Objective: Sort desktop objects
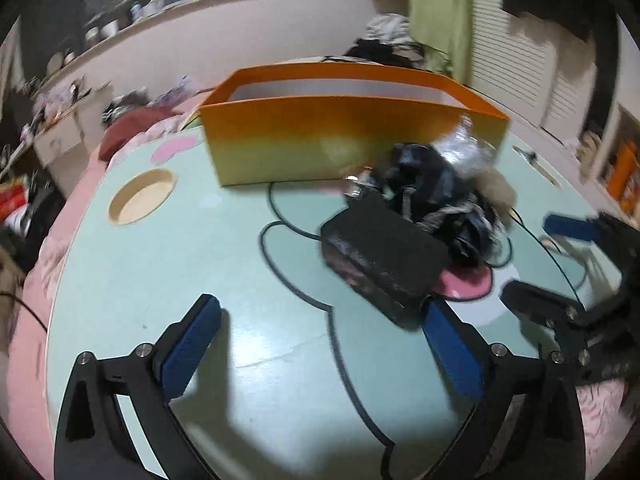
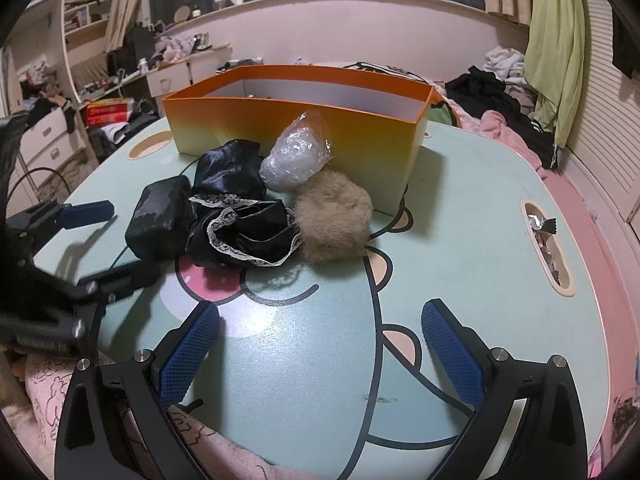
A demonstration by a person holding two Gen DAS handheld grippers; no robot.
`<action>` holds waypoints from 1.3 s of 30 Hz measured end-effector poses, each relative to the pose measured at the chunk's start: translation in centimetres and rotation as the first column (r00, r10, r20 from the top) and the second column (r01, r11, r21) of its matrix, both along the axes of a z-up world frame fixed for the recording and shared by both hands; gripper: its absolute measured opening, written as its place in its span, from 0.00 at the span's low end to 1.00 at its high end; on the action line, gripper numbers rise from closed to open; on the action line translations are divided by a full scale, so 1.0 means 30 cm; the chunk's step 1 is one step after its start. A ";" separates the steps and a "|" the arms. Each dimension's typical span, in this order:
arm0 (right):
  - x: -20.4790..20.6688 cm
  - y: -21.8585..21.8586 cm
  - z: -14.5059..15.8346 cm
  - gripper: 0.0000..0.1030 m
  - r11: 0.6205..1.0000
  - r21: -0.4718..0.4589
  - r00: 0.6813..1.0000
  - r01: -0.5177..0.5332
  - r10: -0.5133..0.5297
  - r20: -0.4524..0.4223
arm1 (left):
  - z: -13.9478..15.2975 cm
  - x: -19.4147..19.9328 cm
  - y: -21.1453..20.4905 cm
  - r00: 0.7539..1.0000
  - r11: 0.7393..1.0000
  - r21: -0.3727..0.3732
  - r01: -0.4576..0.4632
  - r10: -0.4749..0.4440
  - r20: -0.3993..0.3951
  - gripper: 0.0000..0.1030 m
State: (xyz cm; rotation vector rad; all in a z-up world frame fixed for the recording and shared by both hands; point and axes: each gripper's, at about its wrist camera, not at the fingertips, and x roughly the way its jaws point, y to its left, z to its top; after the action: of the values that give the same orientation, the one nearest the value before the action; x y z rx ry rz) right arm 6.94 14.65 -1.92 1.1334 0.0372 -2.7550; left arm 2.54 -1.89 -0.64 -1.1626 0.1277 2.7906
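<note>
An open orange box (image 1: 352,136) (image 2: 296,128) stands at the back of the pale green table (image 1: 180,264) (image 2: 460,248). In front of it lies a pile: a black rectangular block (image 1: 384,256) (image 2: 162,220), black satin cloth with lace trim (image 1: 424,184) (image 2: 240,216), a clear plastic bundle (image 1: 460,148) (image 2: 298,156) and a tan fur ball (image 1: 496,192) (image 2: 334,218). My left gripper (image 1: 324,344) (image 2: 108,240) is open, its right finger beside the block's near corner. My right gripper (image 2: 320,348) (image 1: 548,264) is open and empty, short of the pile.
A round cup recess (image 1: 142,196) sits at the table's left, and a slot (image 2: 546,248) with foil scraps at its right. Pink bedding (image 2: 592,240) surrounds the table. Cluttered shelves and drawers stand at the left, and clothes lie at the back right.
</note>
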 end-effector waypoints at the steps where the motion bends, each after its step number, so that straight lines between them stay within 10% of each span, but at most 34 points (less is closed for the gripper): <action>1: 0.001 0.001 0.000 0.99 1.000 0.001 1.000 0.000 0.000 0.000 | 0.000 0.000 -0.005 1.000 1.000 -0.001 -0.001 0.001 -0.001 0.98; 8: -0.008 0.026 0.037 0.98 0.999 -0.045 1.000 0.012 -0.013 -0.014 | -0.012 0.002 -0.003 1.000 1.000 -0.003 0.020 -0.020 0.001 0.98; 13: -0.090 0.039 0.270 0.96 0.961 -0.275 0.997 -0.039 0.019 -0.075 | -0.019 -0.003 0.021 1.000 1.000 -0.002 0.024 -0.024 0.003 0.98; 16: -0.293 -0.034 0.376 0.52 0.912 -0.393 0.991 -0.114 0.132 0.020 | -0.019 -0.005 0.029 1.000 1.000 -0.001 0.025 -0.025 0.003 0.98; 18: -0.471 -0.108 0.377 0.45 0.896 -0.438 0.979 -0.077 0.150 0.136 | -0.019 -0.006 0.035 1.000 1.000 -0.002 0.025 -0.025 0.003 0.98; 27: -0.919 -0.374 0.145 0.45 0.980 -0.158 0.894 0.119 -0.036 0.447 | -0.024 -0.004 0.041 0.999 0.999 0.008 0.035 -0.035 0.000 0.98; 35: -0.863 -0.329 0.154 0.23 0.991 -0.136 0.916 0.019 0.037 0.398 | -0.021 0.011 0.055 0.999 0.999 0.013 0.041 -0.041 0.001 0.98; 39: -0.742 -0.228 0.351 0.23 0.946 -0.315 0.976 -0.071 0.130 0.173 | -0.021 0.016 0.060 0.999 0.999 0.012 0.044 -0.044 0.001 0.98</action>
State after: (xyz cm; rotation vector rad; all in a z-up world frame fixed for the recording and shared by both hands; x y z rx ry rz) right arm -15.32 7.80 8.61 1.2606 -0.3362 -2.4384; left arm 3.02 -0.09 -1.27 -1.1452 0.1346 2.7486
